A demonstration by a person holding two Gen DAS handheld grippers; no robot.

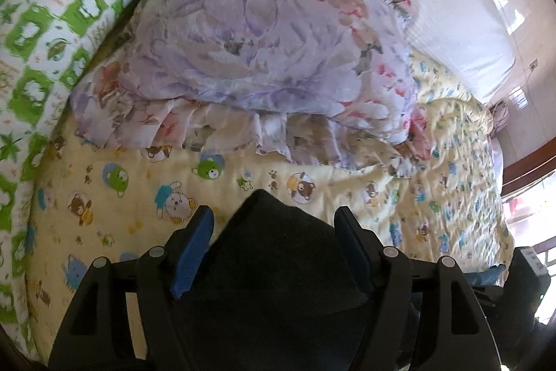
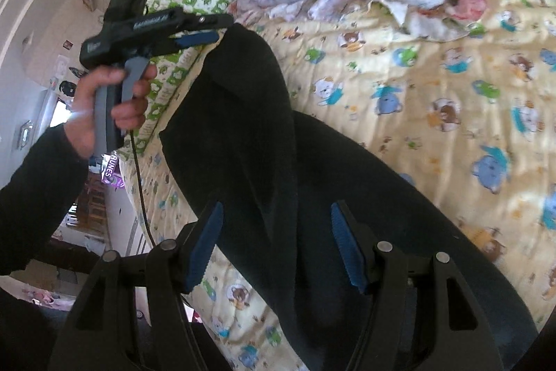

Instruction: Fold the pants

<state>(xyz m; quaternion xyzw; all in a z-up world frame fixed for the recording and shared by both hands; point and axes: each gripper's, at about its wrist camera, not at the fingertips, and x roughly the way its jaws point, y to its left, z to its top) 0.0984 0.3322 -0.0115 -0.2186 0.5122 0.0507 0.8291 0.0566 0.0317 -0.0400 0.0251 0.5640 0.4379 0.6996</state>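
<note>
Black pants [image 2: 264, 162] on cartoon-print bedsheet [image 2: 434, 86]: partly folded, folding unfinished; left gripper [image 1: 274, 225] and right gripper [image 2: 276, 232] agape, gripping nothing.

The pants [image 2: 243, 134] between my tongs are a dark, matt, slightly fuzzy cloth. My right gripper [image 2: 276, 242] is matt black plastic with ribbed blue pads [image 2: 344, 246] and dull metal pins. The bedspread [image 1: 347, 197] under it is soft, quilted printed cotton, and the pillow [image 1: 243, 51] a thin, ruffled floral fabric.
</note>
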